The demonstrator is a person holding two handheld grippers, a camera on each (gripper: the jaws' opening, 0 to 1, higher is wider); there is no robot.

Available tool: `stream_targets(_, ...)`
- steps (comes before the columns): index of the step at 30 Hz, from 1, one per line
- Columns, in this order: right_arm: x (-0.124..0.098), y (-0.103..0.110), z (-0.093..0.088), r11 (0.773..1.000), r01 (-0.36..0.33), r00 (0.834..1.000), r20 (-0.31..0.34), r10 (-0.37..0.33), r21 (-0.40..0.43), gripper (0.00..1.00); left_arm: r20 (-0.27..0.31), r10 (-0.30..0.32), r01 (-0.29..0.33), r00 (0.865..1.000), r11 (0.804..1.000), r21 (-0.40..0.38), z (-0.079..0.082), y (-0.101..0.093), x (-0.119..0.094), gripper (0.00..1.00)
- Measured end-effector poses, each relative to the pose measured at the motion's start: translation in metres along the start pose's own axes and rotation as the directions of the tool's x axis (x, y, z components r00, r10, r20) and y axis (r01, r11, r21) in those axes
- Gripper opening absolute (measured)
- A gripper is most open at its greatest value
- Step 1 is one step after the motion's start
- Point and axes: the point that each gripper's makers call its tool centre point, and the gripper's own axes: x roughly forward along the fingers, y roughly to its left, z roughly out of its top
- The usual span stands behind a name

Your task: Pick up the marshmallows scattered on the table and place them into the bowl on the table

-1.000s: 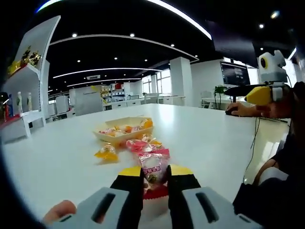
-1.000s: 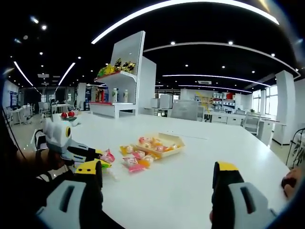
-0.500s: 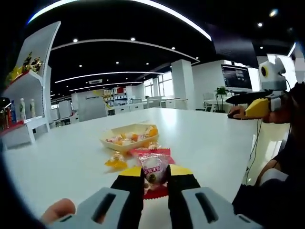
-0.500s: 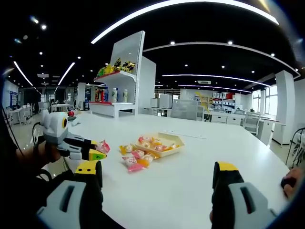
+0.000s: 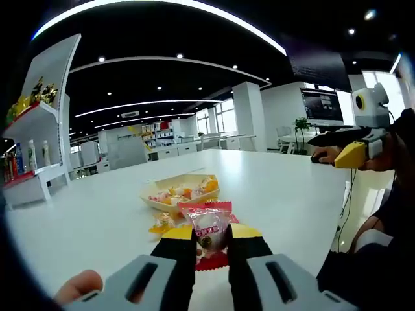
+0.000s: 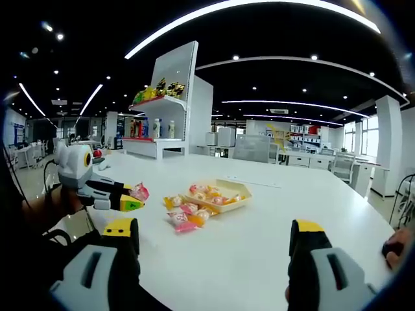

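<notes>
Above the near edge of the white table [image 5: 292,188], the left gripper [image 5: 211,243] is pinching a pink-wrapped marshmallow [image 5: 206,228] between closed jaws, carrying it off the surface toward the bowl [image 5: 180,192], which is sitting farther out. The right gripper [image 6: 214,243] is hanging with jaws spread wide, nothing in them, pointing at the same pile. Task looks partly done: the bowl is already holding several wrapped sweets, exact number too small to tell. Left on the table: a loose cluster [image 6: 185,217] just beside the bowl's near side, roughly four or five pieces in the right gripper view, overlapping so count is unsure. One bowl, two grippers, one marshmallow in transit.
</notes>
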Motion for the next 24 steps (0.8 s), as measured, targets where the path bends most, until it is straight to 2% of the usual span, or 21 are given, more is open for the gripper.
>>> stream_targets(18, -0.001, 0.0024, -0.0009, 1.0, -0.003, 1.0, -0.005, 0.003, -0.004, 0.93, -0.012, -0.013, 0.012, 1.0, 1.0, -0.015, -0.0034, -0.0027, 0.0009, 0.18)
stream_targets(24, -0.0011, -0.0008, -0.0011, 1.0, 0.001, 1.0, -0.011, -0.001, -0.009, 0.93, 0.005, -0.004, 0.004, 1.0, 1.0, -0.014, 0.0057, 0.0028, 0.0023, 0.18)
